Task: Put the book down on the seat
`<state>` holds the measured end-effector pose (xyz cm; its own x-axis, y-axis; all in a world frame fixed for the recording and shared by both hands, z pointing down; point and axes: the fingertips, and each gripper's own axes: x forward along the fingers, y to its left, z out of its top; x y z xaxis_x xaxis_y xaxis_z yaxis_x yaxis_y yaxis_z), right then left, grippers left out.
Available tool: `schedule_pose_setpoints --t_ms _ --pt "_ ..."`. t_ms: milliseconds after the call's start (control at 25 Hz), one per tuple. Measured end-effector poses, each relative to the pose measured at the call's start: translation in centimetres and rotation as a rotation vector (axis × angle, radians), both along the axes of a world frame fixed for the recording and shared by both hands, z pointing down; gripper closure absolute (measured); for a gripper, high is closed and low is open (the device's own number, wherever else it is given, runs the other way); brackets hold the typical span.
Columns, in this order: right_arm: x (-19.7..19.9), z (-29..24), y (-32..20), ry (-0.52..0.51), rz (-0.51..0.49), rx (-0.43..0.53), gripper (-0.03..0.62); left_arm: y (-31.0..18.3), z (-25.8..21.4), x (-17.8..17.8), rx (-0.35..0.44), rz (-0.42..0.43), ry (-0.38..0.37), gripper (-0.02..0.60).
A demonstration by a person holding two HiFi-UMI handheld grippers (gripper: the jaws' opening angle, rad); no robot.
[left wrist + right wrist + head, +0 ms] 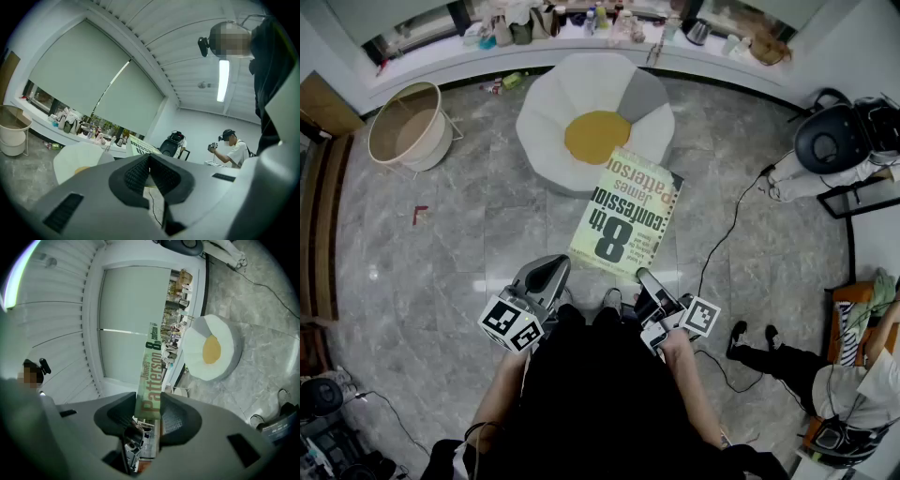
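The right gripper [149,412], smooth grey plastic with ribbed black pads, pinched the spine edge of the pale green paperback book with dark and rust-red lettering [623,216], one pad pressed on each cover. The book stuck out level ahead of it, flat cover up, in the air above the glossy grey marbled floor [441,253]. In the head view its far edge overlapped the near rim of the fried-egg-shaped seat cushion [548,122], which had soft white lobes round a yellow disc. The left gripper [150,161], of the same grey plastic, had its ribbed pads pressed together on nothing. It pointed level near the book's near-left corner. Both bare forearms reached forward.
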<state>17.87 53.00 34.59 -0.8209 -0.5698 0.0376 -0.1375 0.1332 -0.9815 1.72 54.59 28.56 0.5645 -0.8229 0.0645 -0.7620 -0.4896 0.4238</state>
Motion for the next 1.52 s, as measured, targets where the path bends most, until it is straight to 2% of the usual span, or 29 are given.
schedule_pose_setpoints --t_ms 480,760,1120,1360,1520 --pt "-0.3 -0.1 -0.5 0.031 -0.014 0.033 0.419 0.6 0.3 -0.2 0.01 0.016 -0.029 0.569" --pt "-0.9 0.1 -0.1 -0.011 0.026 -0.008 0.419 2.3 0.1 -0.3 0.012 0.038 -0.056 0.569" --pt "-4.3 0.1 0.6 0.02 0.106 -0.048 0.419 2.2 0.9 -5.8 -0.021 0.084 -0.081 0.569" --pt "-3.0 0.3 0.0 0.042 0.136 -0.049 0.419 0.4 1.5 -5.6 -0.036 0.105 -0.063 0.569" --pt "-2.6 0.1 -2.9 0.031 0.131 -0.046 0.419 -2.3 0.9 -4.7 -0.044 0.111 -0.067 0.569"
